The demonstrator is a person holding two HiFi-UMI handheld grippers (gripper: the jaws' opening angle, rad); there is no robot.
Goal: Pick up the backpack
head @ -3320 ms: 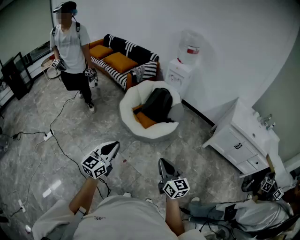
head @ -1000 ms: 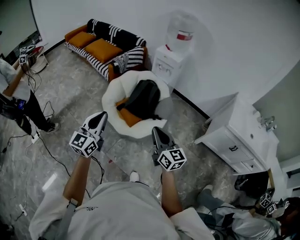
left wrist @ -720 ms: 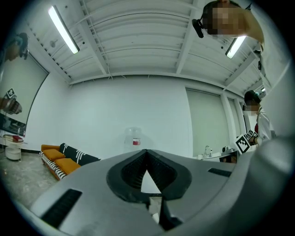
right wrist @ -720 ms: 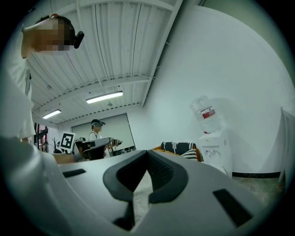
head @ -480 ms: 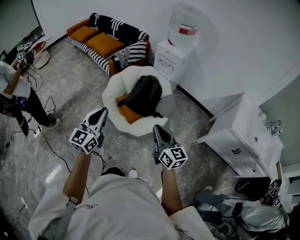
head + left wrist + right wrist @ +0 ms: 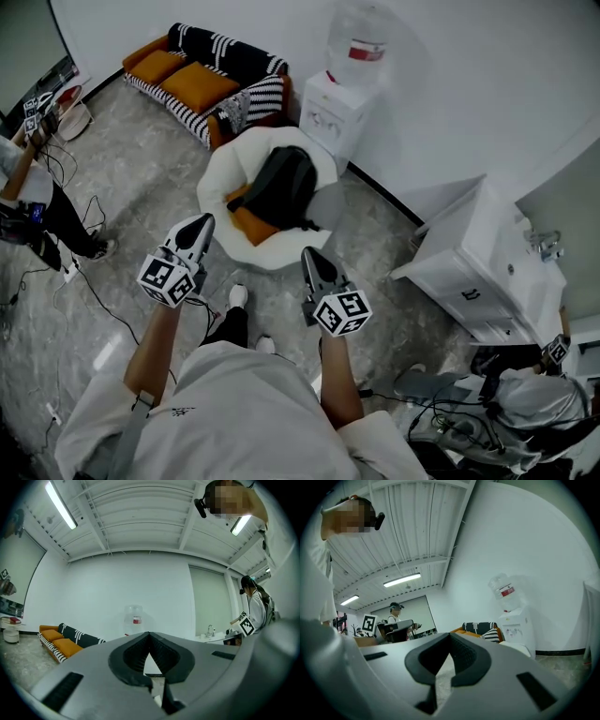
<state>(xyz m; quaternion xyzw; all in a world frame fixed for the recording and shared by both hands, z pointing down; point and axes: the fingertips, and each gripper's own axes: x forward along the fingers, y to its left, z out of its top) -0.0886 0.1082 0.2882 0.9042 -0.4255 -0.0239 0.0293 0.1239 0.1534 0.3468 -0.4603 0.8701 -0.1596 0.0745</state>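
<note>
Bright, even light from a ceiling tube [image 6: 61, 506] at ten o'clock; fisheye edges curve, corners black.

Both forearms reach forward, well apart. The left gripper [image 6: 201, 225] and right gripper [image 6: 310, 257] point roughly level, each with its jaws pressed together, apparently nothing caught between the fingertips.

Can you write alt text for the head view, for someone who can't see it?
A black backpack lies in a round white chair. Seen from above, a person points a shut left gripper and a shut right gripper at it, both empty; a water cooler and striped sofa stand beyond.
</note>
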